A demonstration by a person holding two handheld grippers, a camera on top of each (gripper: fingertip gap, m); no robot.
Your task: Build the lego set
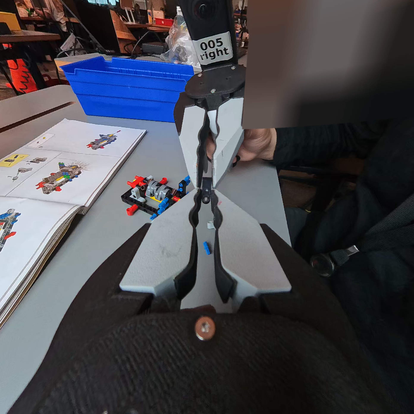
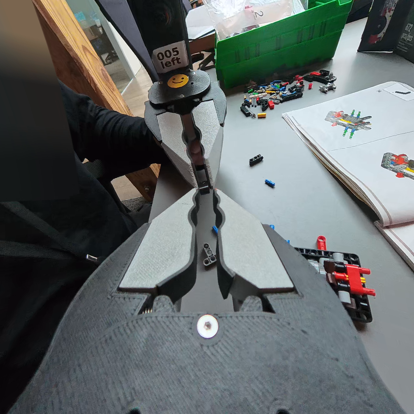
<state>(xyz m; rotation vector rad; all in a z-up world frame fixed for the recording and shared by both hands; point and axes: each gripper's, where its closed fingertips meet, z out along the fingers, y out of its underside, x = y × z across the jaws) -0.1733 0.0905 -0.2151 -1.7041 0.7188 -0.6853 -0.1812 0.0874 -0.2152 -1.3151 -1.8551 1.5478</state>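
My two grey-fingered grippers, left (image 1: 205, 192) and right (image 2: 205, 190), meet tip to tip near the grey worktop's (image 1: 107, 242) edge, both seemingly pinching one small black lego connector (image 1: 206, 195), a handover I judge needs one releasing before fitting.

grey table (image 1: 139, 235), wooden desks (image 1: 143, 28) beyond, thick wooden post (image 2: 74, 56) beside a glass partition (image 2: 100, 42).
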